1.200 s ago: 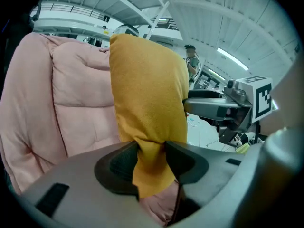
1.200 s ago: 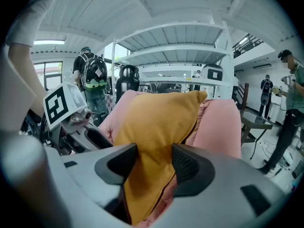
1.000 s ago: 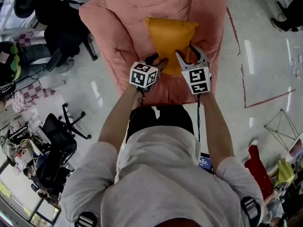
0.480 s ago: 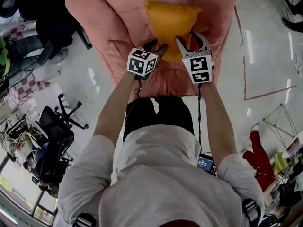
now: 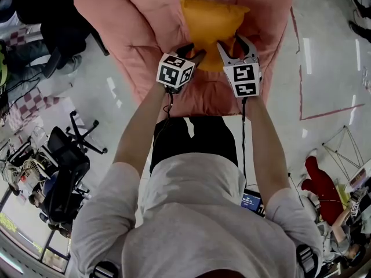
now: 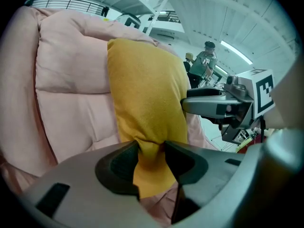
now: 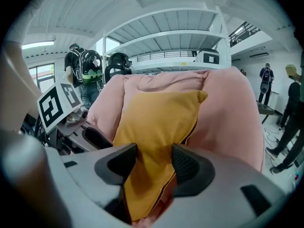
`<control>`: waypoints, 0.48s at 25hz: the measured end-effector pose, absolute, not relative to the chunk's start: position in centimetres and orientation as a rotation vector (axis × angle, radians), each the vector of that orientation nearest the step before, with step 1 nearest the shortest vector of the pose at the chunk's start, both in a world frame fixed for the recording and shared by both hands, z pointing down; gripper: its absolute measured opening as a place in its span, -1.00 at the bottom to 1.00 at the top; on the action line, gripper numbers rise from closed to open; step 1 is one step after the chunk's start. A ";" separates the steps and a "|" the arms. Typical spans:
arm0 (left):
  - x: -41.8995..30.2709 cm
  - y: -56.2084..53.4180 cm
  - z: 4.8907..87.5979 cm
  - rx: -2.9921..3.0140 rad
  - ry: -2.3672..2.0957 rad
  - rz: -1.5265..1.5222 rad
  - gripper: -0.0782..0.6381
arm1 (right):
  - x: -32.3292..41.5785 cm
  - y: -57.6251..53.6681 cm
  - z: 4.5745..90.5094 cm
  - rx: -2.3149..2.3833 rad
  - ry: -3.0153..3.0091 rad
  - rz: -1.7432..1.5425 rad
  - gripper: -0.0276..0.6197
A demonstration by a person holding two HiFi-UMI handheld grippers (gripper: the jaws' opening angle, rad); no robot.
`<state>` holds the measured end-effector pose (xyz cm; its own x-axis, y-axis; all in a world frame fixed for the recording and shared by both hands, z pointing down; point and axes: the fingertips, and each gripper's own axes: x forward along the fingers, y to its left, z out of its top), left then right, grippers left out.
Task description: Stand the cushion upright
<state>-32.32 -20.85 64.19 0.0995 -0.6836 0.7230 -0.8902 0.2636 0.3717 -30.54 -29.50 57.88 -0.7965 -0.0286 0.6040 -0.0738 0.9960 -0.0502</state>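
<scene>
The yellow cushion (image 5: 211,22) stands almost upright against the back of the pink armchair (image 5: 124,22), its lower edge pinched by the left gripper (image 5: 194,54) and right gripper (image 5: 236,44), so likely only settling and letting go remain.

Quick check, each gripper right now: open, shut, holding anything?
Left gripper: shut on the cushion.
Right gripper: shut on the cushion too.

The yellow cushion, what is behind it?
Behind the yellow cushion rises the backrest of the pink padded seat. The cushion covers the middle of that backrest, so whether the two touch there cannot be seen.
</scene>
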 end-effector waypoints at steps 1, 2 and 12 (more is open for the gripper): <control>-32.3 -21.0 64.5 1.475 -1.637 0.295 -0.25 | -30.5 -29.7 58.3 0.073 -2.485 0.099 -0.15; -32.2 -21.1 64.9 1.472 -1.632 0.302 -0.25 | -30.4 -29.9 58.7 0.076 -2.478 0.102 -0.15; -31.9 -22.3 67.7 1.463 -1.595 0.341 -0.26 | -30.0 -31.0 61.3 0.100 -2.431 0.093 -0.15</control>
